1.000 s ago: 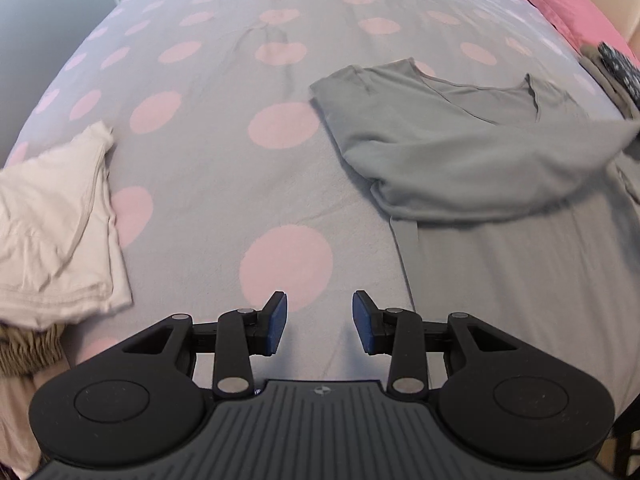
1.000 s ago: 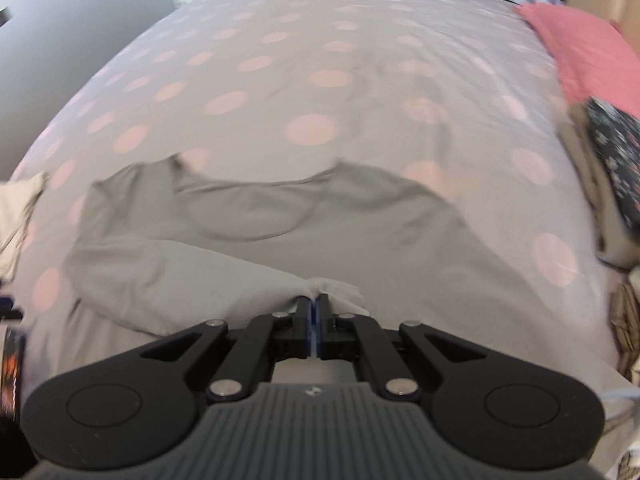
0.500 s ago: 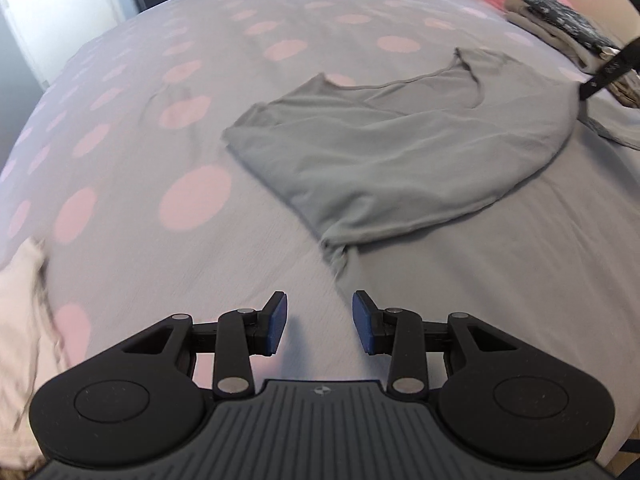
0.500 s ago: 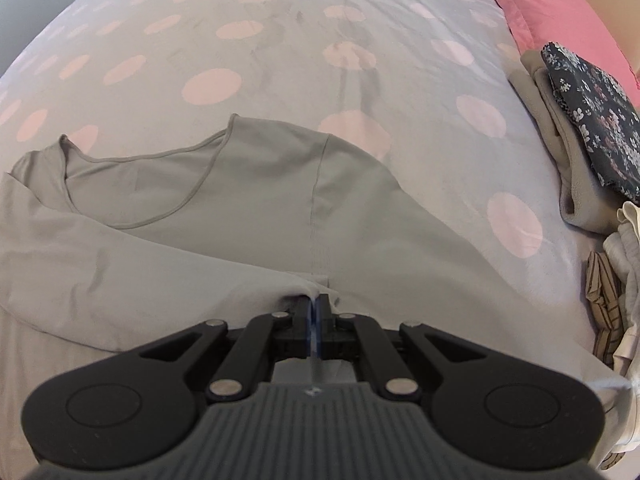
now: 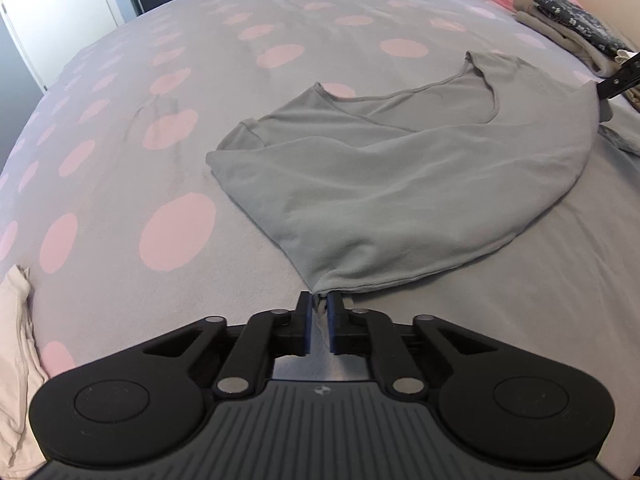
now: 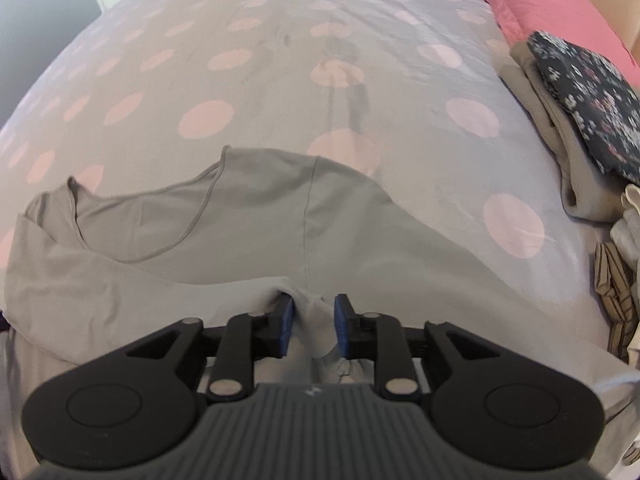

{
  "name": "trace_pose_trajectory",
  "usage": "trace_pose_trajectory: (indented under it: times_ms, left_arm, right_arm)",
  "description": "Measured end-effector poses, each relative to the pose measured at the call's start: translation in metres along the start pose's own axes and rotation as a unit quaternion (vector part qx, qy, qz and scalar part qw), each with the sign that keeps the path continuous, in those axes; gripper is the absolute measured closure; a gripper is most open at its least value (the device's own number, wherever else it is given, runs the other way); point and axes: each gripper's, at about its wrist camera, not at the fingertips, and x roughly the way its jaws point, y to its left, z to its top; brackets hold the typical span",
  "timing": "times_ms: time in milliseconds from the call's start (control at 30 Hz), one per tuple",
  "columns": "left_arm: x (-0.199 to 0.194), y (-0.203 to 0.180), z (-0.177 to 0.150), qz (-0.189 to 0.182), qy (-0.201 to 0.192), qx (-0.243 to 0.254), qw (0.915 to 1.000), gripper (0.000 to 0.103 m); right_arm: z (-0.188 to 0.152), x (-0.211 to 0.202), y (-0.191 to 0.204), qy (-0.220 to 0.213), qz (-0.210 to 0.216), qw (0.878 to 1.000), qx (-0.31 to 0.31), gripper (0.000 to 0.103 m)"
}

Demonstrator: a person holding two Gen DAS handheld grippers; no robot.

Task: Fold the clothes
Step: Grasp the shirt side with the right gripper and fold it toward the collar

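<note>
Grey bedding (image 5: 248, 264) dotted with pink circles fills both views, with one grey top (image 5: 400, 184) spread on it ahead of both claws. One left gripper (image 5: 319, 312) has its jaws pinched on a corner of the top's folded edge. One right gripper (image 6: 314, 322) has its jaws opening, a bunch of the top's fabric lying loose between them. One stack of folded clothes (image 6: 576, 120) sits to its right, beside one pink pillow (image 6: 560, 4). One cream garment (image 5: 16, 360) lies left of the left gripper.
</note>
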Motion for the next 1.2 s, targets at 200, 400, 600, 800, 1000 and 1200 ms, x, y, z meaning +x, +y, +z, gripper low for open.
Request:
trace_pose_trajectory:
  times_ms: [200,400,600,800,1000,1200]
  left_arm:
    - [0.002,0.007,0.003,0.012,0.009,-0.023,0.9996,0.103]
    - [0.002,0.007,0.005,0.005,0.014,-0.024,0.9996,0.103]
    - [-0.008,0.021,0.010,-0.012,0.013,-0.040,0.9990,0.103]
    - [-0.021,0.030,0.019,-0.022,-0.003,-0.057,0.9981,0.103]
    - [-0.023,0.036,0.020,-0.020,0.000,-0.067,0.9976,0.103]
    - [-0.022,0.044,0.017,-0.015,0.002,-0.078,0.9968,0.103]
  right_arm:
    - [-0.004,-0.007,-0.021,-0.045,-0.017,0.998,0.044,0.077]
    - [-0.011,-0.003,-0.024,-0.024,0.039,0.998,0.035,0.063]
    - [-0.024,0.013,-0.021,0.001,0.040,0.999,0.027,0.052]
    - [-0.019,0.006,-0.016,-0.027,0.057,0.998,0.026,0.100]
    - [0.010,-0.020,-0.009,-0.053,0.038,0.998,0.003,0.100]
    - [0.029,0.003,-0.011,-0.040,-0.056,0.998,0.006,0.086]
